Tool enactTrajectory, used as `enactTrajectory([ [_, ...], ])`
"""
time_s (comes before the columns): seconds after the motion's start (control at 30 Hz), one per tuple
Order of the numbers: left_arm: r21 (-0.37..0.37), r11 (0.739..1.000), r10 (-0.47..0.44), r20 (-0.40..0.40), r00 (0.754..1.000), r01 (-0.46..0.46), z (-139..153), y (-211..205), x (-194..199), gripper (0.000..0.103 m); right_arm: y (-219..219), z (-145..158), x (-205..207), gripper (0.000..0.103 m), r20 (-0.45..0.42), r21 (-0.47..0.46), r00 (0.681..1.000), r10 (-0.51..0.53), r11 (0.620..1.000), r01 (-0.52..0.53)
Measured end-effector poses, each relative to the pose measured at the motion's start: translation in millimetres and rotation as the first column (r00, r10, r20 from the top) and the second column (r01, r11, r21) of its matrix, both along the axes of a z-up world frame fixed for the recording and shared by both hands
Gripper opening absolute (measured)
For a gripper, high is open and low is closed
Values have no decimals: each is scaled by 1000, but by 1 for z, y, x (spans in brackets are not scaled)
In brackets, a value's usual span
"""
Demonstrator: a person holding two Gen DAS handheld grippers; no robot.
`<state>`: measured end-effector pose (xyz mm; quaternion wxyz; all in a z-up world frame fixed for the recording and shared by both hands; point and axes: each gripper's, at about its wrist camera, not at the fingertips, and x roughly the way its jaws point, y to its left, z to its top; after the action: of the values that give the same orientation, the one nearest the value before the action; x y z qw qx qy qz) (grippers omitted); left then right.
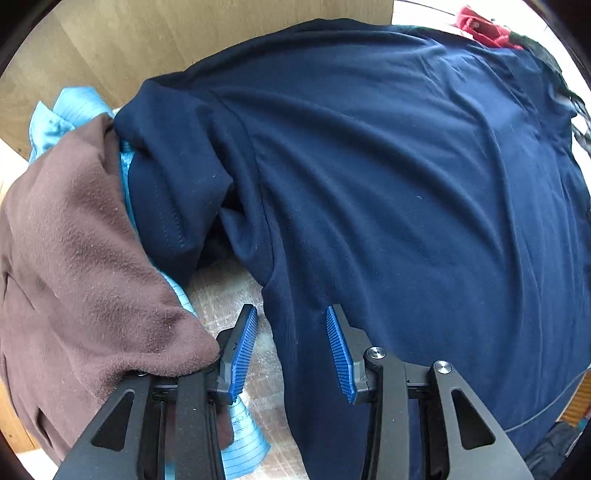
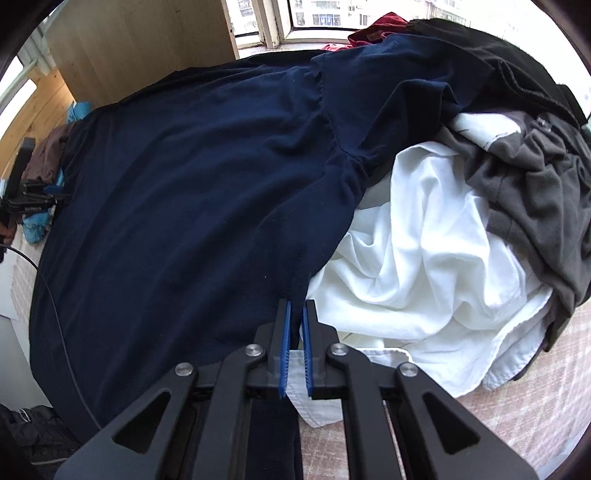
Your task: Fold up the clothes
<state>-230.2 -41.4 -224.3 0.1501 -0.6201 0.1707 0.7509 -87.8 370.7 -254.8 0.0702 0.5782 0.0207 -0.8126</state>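
Note:
A navy T-shirt (image 1: pixel 388 177) lies spread flat across the table and fills most of both views. My left gripper (image 1: pixel 291 311) stands open at the shirt's left side, below the sleeve (image 1: pixel 166 192). The shirt's side edge runs between its blue pads (image 1: pixel 243 343), and the fabric is not pinched. In the right wrist view the navy T-shirt (image 2: pixel 192 192) reaches down to my right gripper (image 2: pixel 296 306), which is shut on the shirt's right side edge. The left gripper (image 2: pixel 33 201) shows small at the far left edge there.
A brown garment (image 1: pixel 81 280) and a light blue one (image 1: pixel 70 110) are piled to the left. To the right lies a heap of white shirt (image 2: pixel 417 258), grey garment (image 2: pixel 532 184) and black garment (image 2: pixel 480 48). Red cloth (image 2: pixel 384 22) lies by the window. A cable (image 2: pixel 55 306) crosses the left side.

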Motion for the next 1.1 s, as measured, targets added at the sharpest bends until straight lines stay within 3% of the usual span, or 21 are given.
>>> enactTrajectory([
  [0.03, -8, 1000, -2, -9, 1000, 2, 3, -2, 2, 19, 0, 3, 3, 6, 2, 62, 1000, 11, 998, -11],
  [0.07, -21, 1000, 3, -18, 1000, -3, 5, -6, 2, 6, 2, 6, 5, 5, 4, 109, 1000, 18, 994, -19],
  [0.1, -22, 1000, 16, -21, 1000, -16, 8, -11, 2, 1, 11, 8, 7, 5, 4, 140, 1000, -12, 990, 12],
  [0.17, 6, 999, 35, -15, 999, -35, 13, -19, 3, 1, 29, 12, 9, 1, 2, 189, 997, -72, 979, 70],
  [0.23, 16, 999, 40, -15, 999, -40, 15, -18, 5, 1, 41, 13, 8, 1, 13, 57, 993, -115, 992, 114],
  [0.27, 20, 999, 37, -10, 999, -37, 16, -15, 7, 2, 45, 15, 8, 1, 13, -22, 991, -132, 991, 132],
  [0.37, 41, 999, 27, 0, 1000, -27, 16, -7, 11, 16, 44, 30, 13, 6, -52, -93, 989, -140, 986, 135],
  [0.47, 45, 999, 13, 19, 1000, -13, 15, 3, 14, 31, 54, 36, 31, 18, -9, -199, 987, -160, 968, 155],
  [0.57, 8, 1000, -4, 15, 1000, 4, 11, 12, 17, 33, 55, 34, 55, 19, -2, -223, 986, -168, 961, 163],
  [0.67, 20, 1000, -3, 18, 1000, 3, 13, 15, 18, 32, 31, 11, 53, 20, 18, -264, 989, -148, 953, 147],
  [0.77, 11, 1000, -19, 26, 999, 19, 15, 18, 22, 32, 16, -11, 61, 21, 87, -246, 991, -103, 962, 121],
  [0.87, 4, 999, -32, 30, 999, 32, 18, 22, 27, 32, 17, -34, 71, 21, 123, -239, 984, -131, 958, 157],
  [1.0, 7, 1000, -31, 34, 999, 31, 22, 26, 32, 32, 9, -48, 65, 21, 109, -228, 986, -125, 962, 147],
  [1.1, 5, 999, -32, 38, 999, 32, 25, 30, 36, 32, -6, -49, 61, 24, 83, -159, 993, -85, 982, 97],
])
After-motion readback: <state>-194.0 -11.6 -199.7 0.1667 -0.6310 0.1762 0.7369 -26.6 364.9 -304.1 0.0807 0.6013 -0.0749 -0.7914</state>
